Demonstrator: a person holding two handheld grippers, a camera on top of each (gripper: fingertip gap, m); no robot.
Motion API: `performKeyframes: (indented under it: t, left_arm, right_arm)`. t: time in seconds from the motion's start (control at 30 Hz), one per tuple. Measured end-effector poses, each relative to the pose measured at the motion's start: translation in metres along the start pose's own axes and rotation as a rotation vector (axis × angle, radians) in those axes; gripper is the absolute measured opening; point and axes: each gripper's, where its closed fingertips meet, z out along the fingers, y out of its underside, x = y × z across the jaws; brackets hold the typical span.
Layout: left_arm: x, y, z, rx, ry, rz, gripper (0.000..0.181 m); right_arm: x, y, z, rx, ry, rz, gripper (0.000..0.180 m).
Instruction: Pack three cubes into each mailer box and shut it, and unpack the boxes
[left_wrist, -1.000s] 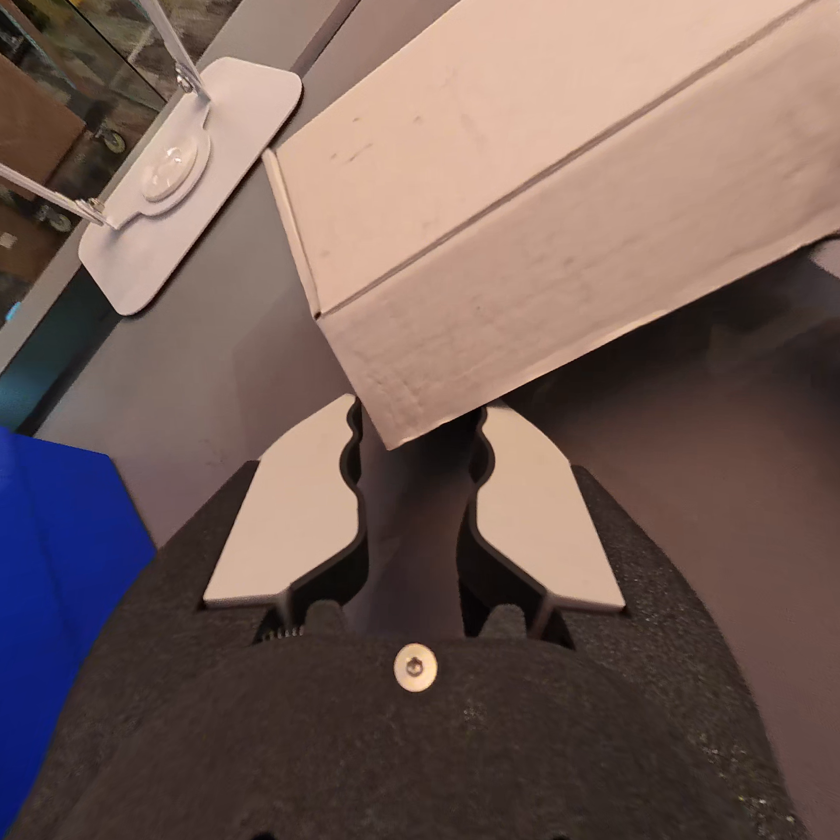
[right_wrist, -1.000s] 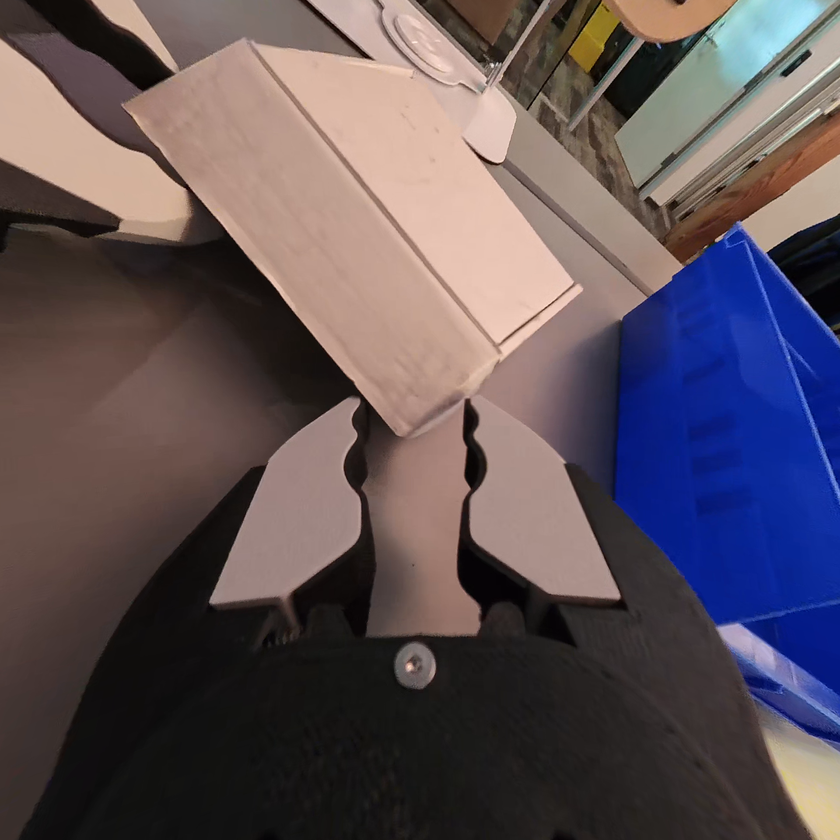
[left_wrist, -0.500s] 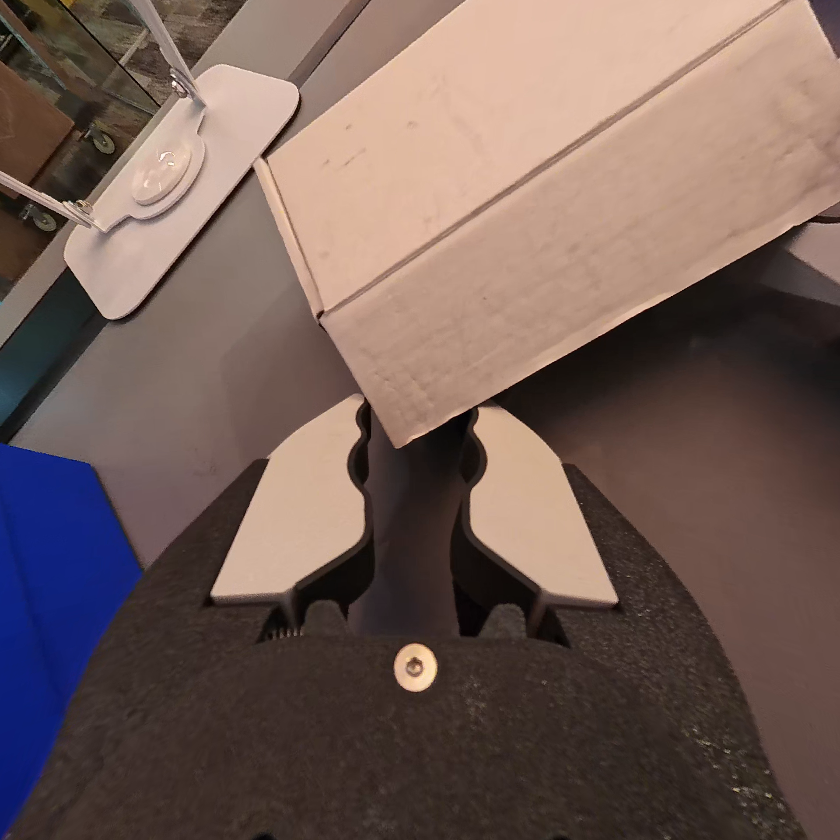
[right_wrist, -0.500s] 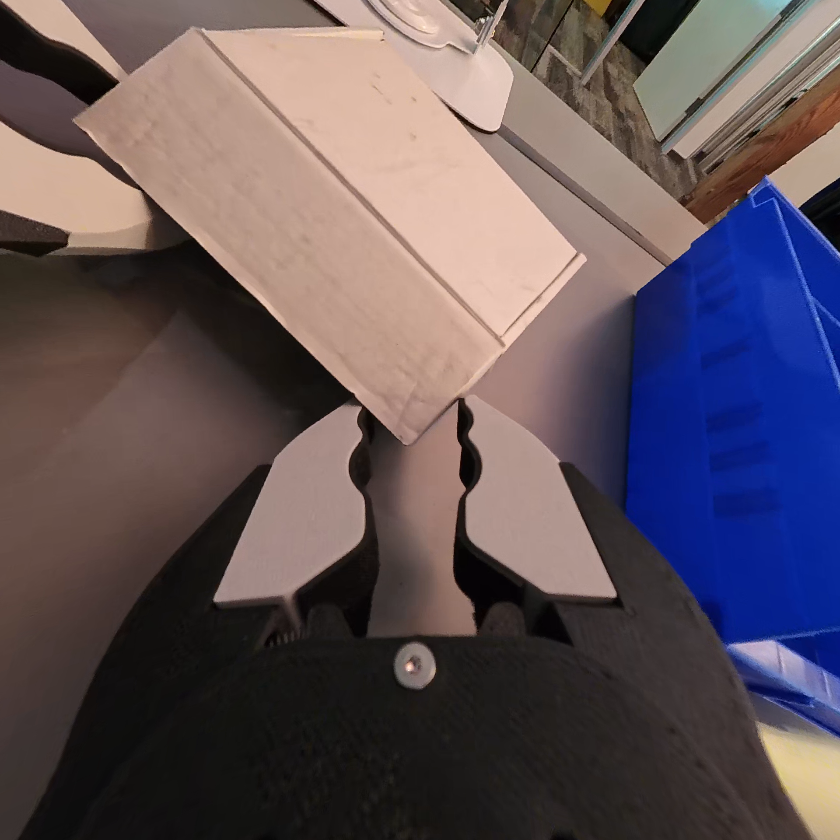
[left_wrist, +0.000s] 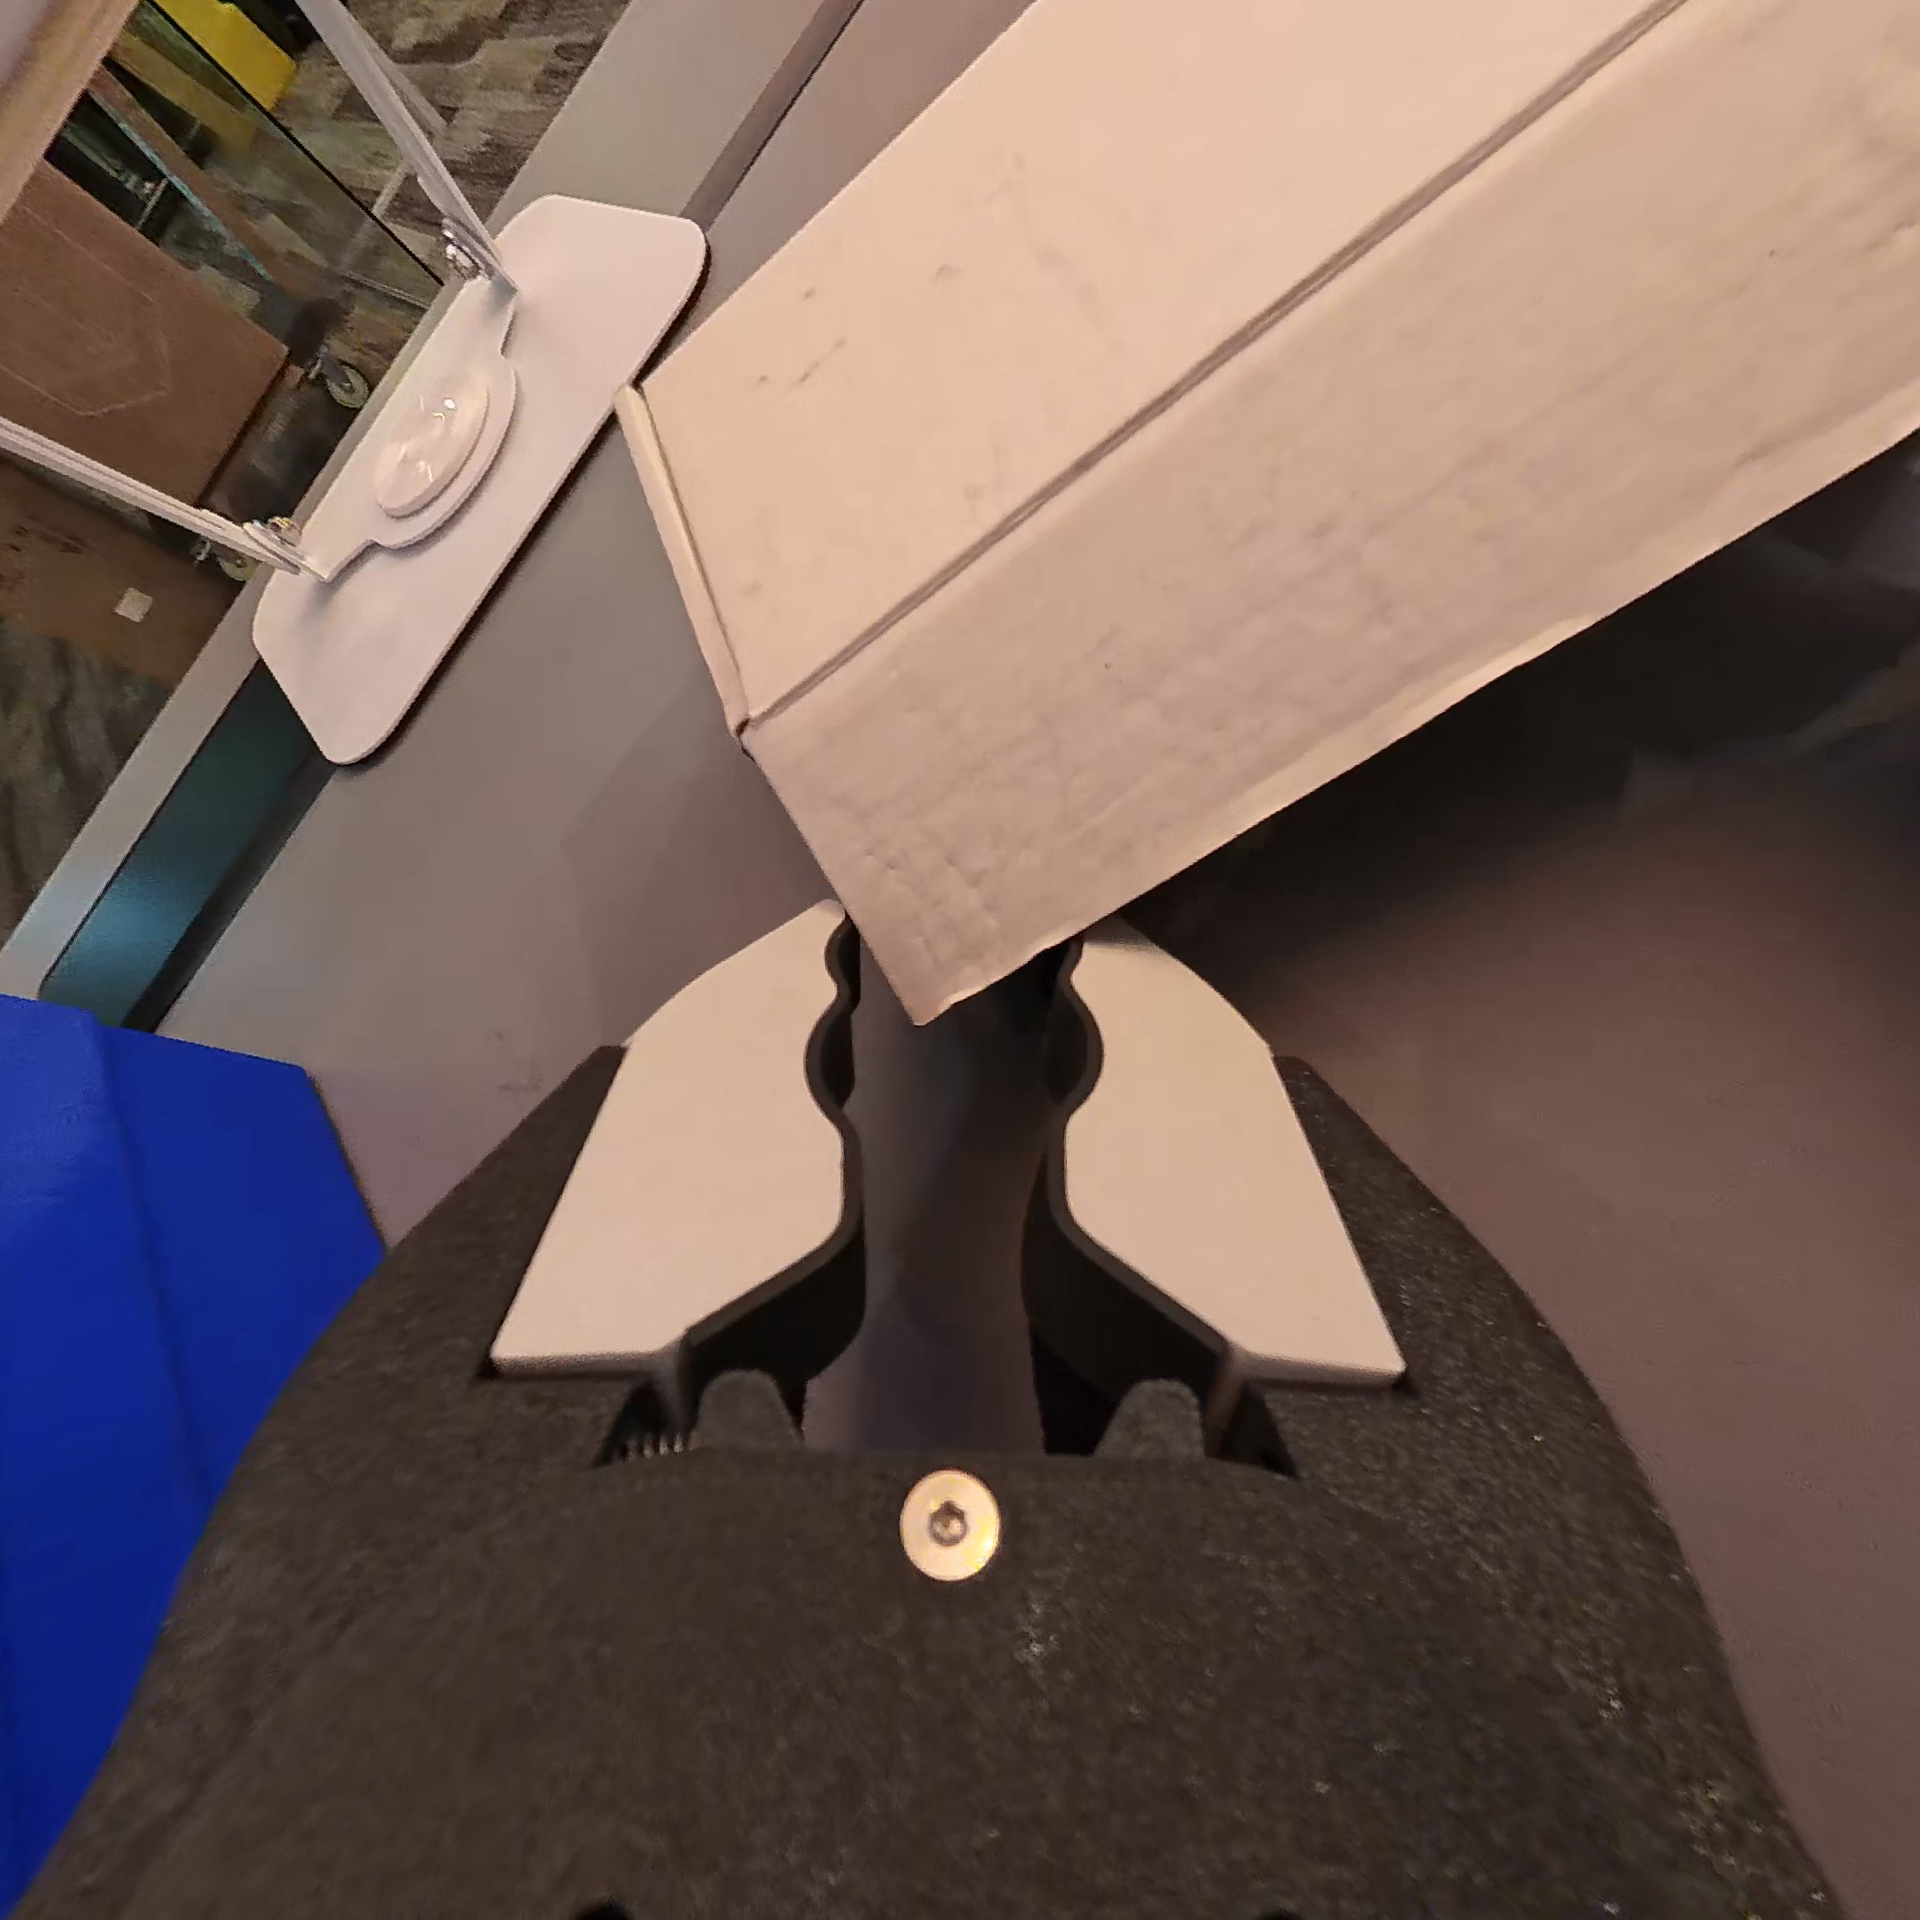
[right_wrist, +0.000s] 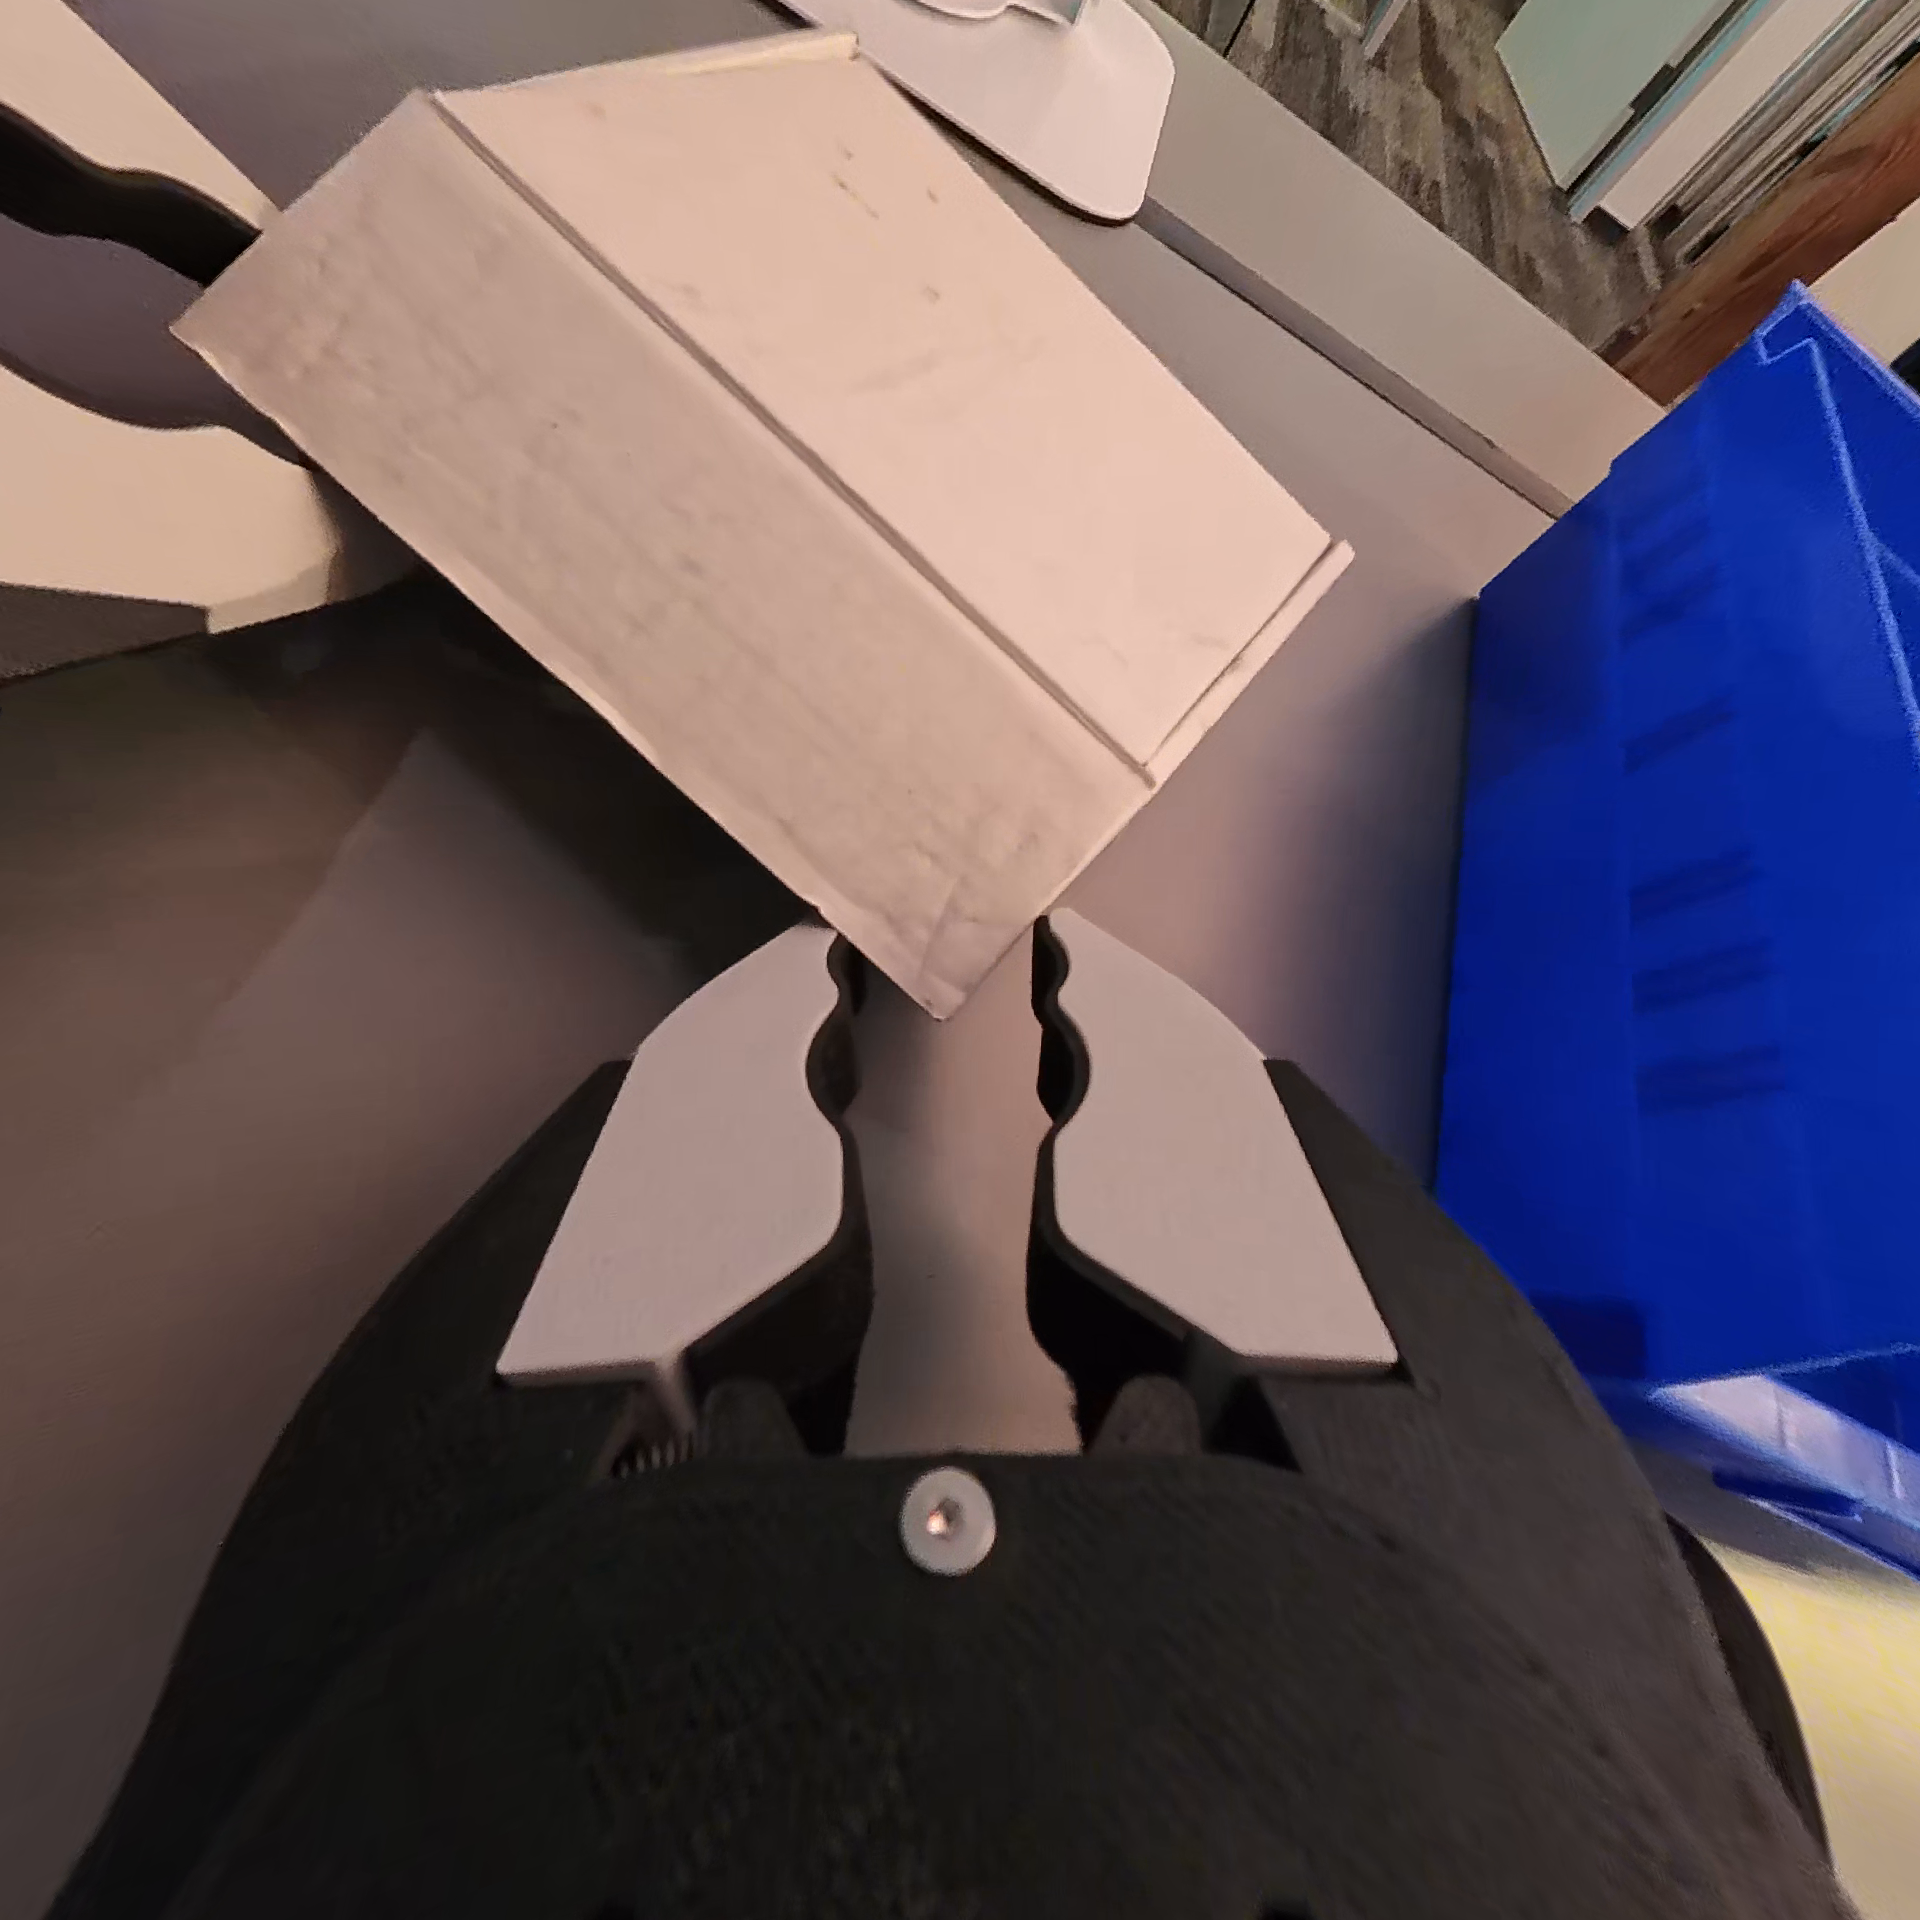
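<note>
Closed mailer box (right_wrist: 727, 499) fills the middle, blue bin (right_wrist: 1683, 935) walls right, bare table (left_wrist: 468, 883) left

Over the last second the closed white cardboard mailer box (right_wrist: 831, 499), pinched at opposite lower corners by the left hand-held gripper (left_wrist: 951, 966) and the right hand-held gripper (right_wrist: 940, 971), has drifted. In the right wrist view it now shows more of its lid and sits closer to the white flat lamp base (right_wrist: 1039, 114). The blue plastic bin (right_wrist: 1683, 935) has slid lower right of the box. In the left wrist view the box's near corner has edged toward that base (left_wrist: 468, 436).
</note>
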Motion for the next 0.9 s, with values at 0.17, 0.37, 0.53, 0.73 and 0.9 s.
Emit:
performKeyframes:
  t: [0.17, 0.37, 0.53, 0.73, 0.9]
  left_arm:
    - [0.000, 0.001, -0.001, 0.001, -0.007, -0.002, 0.032]
    - [-0.002, 0.001, -0.001, -0.002, -0.021, -0.004, 0.036]
    - [-0.002, 0.000, -0.001, 0.003, -0.021, -0.002, 0.035]
    - [-0.001, 0.000, 0.000, 0.009, -0.015, 0.000, 0.034]
    - [-0.001, -0.001, 0.000, 0.017, -0.004, -0.011, 0.035]
  right_arm:
    - [-0.003, 0.000, -0.002, 0.002, -0.045, 0.053, 0.031]
    - [-0.010, 0.000, -0.005, 0.003, -0.076, 0.076, 0.029]
    - [-0.005, 0.001, 0.000, 0.025, -0.058, 0.033, 0.030]
    - [-0.003, -0.001, 0.007, 0.066, -0.090, -0.006, 0.035]
    - [-0.004, -0.003, 0.007, 0.084, -0.159, 0.015, 0.040]
